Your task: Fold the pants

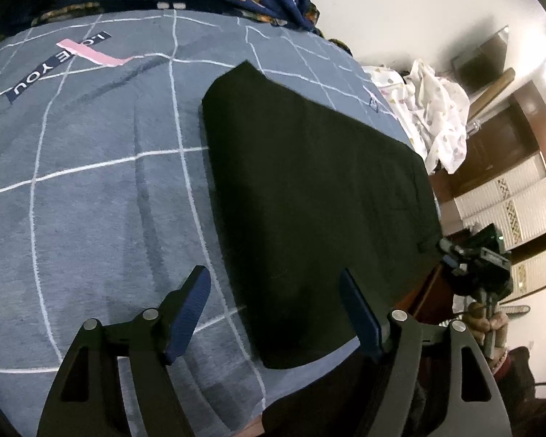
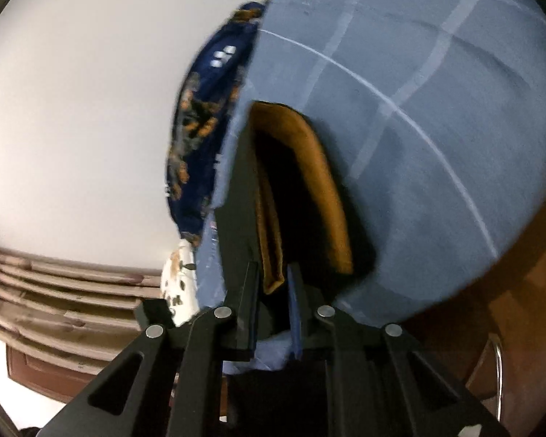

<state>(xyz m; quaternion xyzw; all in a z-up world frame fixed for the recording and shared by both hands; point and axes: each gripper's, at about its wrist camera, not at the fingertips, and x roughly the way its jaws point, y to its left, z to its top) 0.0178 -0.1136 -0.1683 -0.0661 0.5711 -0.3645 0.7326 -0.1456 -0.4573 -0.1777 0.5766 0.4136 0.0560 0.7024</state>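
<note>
Black pants (image 1: 309, 200) flush along bed edge (image 1: 424, 167)

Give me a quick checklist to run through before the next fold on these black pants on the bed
1. Right gripper closed on the pants edge: ok, the tan-lined edge sits pinched between its fingers.
2. Left gripper free to grab: ok, jaws wide open, nothing between them.
3. Left gripper lined up with the near edge: ok, one finger over the pants, the other over the blue checked bedspread.
4. Pants lying flat: ok in the left wrist view, no big wrinkles.
5. Landing area clear: ok, bare bedspread beside the pants.
6. Both layers caught on the right: cannot tell.
</note>
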